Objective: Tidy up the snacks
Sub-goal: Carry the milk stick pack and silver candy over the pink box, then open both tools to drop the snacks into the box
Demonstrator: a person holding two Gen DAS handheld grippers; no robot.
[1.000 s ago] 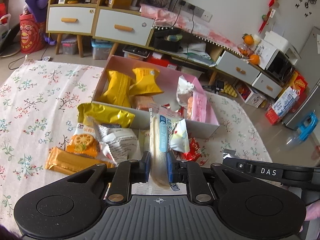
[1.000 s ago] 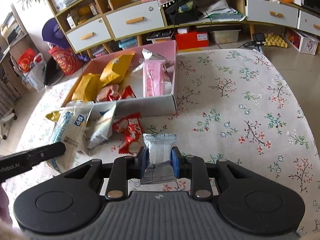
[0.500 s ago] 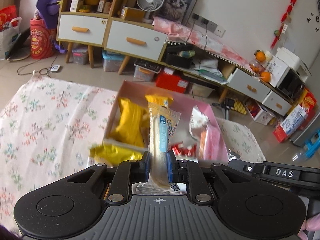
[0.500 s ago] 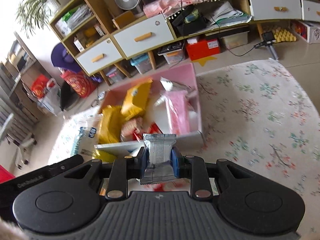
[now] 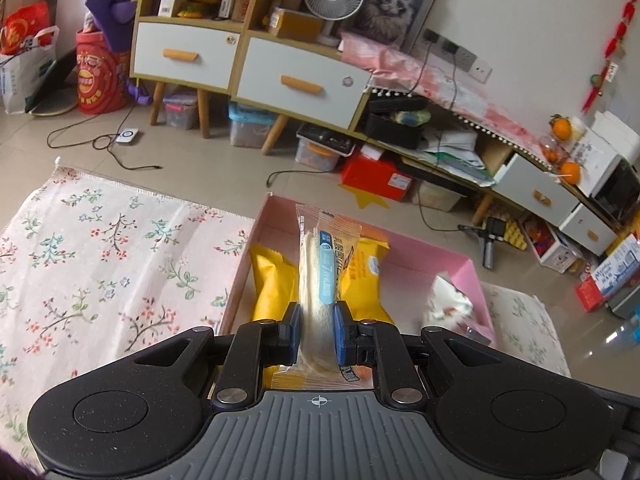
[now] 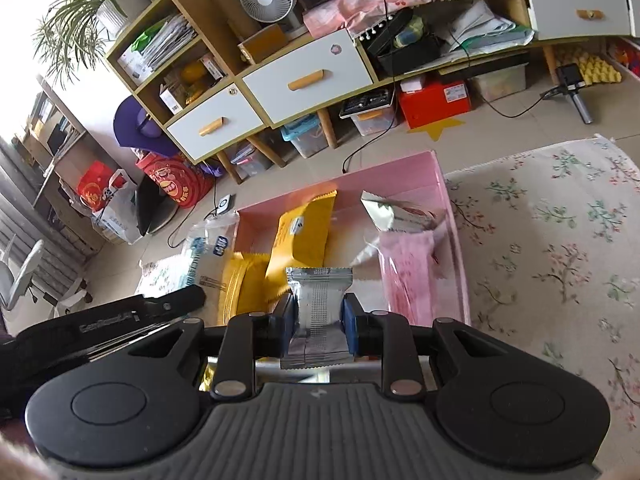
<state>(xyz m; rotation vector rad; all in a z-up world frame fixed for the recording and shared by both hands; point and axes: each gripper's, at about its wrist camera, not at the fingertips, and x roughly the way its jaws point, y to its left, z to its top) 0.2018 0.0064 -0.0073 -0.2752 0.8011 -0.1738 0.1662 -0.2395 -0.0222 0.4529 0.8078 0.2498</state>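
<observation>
Two snacks ride over the pink box [image 5: 452, 258] at once. The left gripper [image 5: 316, 334] is clamped on a clear-wrapped white roll [image 5: 320, 280], which stands upright between its pads; the right gripper [image 6: 318, 322] pinches a small silver packet [image 6: 318, 300] by its sides.

A second ago both grippers hung low over the loose pile of wrappers on the floral cloth [image 5: 100, 260], short of the box's near wall. That pile has now dropped out of sight beneath the left camera, and the box fills the middle of both views. In the left view the roll stands against the yellow bags [image 5: 272, 288] inside the box, with a crumpled white wrapper [image 5: 448, 300] at 3 o'clock of it. In the right view the silver packet sits just ahead of the yellow bags [image 6: 304, 240], a pink pack [image 6: 412, 276] at 3 o'clock, and the left gripper's dark body at 9 o'clock with the roll showing beyond it.

Neither grip has altered during the carry. By the look of it, the transport step is nearly done: both items appear to be over the box, and release seems the likely next step, though how high above its floor they hang cannot be told.
</observation>
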